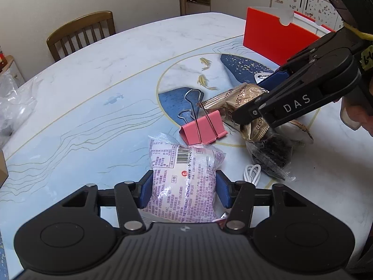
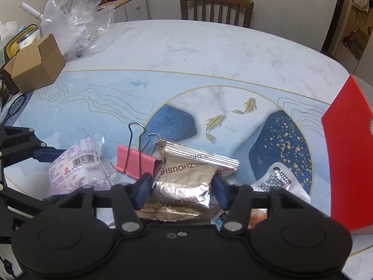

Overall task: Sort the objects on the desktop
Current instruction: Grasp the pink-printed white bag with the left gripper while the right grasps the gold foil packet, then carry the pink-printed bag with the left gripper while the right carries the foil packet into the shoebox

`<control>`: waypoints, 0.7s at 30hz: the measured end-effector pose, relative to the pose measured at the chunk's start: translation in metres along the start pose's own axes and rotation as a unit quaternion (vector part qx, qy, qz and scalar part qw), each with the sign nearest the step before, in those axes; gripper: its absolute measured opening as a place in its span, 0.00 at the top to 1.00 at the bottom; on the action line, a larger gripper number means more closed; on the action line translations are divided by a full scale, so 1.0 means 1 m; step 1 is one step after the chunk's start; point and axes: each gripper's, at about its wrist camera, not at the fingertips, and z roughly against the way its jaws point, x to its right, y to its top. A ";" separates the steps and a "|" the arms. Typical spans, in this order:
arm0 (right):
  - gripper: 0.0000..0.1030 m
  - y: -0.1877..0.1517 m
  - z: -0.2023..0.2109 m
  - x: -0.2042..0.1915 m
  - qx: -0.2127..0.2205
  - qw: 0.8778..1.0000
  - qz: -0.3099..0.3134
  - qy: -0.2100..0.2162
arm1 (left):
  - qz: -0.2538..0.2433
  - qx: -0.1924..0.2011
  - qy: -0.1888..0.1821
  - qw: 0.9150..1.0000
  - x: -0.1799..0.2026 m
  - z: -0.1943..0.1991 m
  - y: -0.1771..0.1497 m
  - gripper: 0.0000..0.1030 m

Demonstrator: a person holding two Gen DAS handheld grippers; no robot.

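My left gripper [image 1: 184,191] is shut on a white snack packet with purple print [image 1: 184,163]; its blue pads press the packet's two sides on the table. The right gripper [image 2: 181,186] is shut on a gold foil packet [image 2: 184,175], whose foil crumples between the pads. In the left wrist view the right gripper [image 1: 254,119] comes in from the right onto the gold packet [image 1: 242,98]. A pink binder clip [image 1: 205,128] lies between the two packets, its wire handles pointing away. The white packet [image 2: 74,170] shows left of the clip [image 2: 137,163] in the right wrist view.
A red box [image 1: 275,37] stands at the far right. A dark snack in clear wrap [image 1: 272,156] and a white cable [image 1: 253,173] lie beside the gold packet. A white sachet [image 2: 282,182] lies right of it. A cardboard box [image 2: 37,63] and plastic bag [image 2: 74,21] sit far left.
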 end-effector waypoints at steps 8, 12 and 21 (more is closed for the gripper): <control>0.56 -0.001 0.008 0.001 0.010 1.000 -0.009 -0.010 | 0.014 0.003 0.006 1.000 -0.002 0.009 0.004 0.50; 0.56 -0.001 0.016 0.001 0.019 1.000 -0.014 -0.010 | 0.016 0.012 0.010 1.000 0.001 0.017 0.009 0.50; 0.56 -0.001 0.049 0.005 0.045 0.999 -0.025 -0.010 | 0.028 0.032 0.005 0.999 0.010 0.040 0.022 0.50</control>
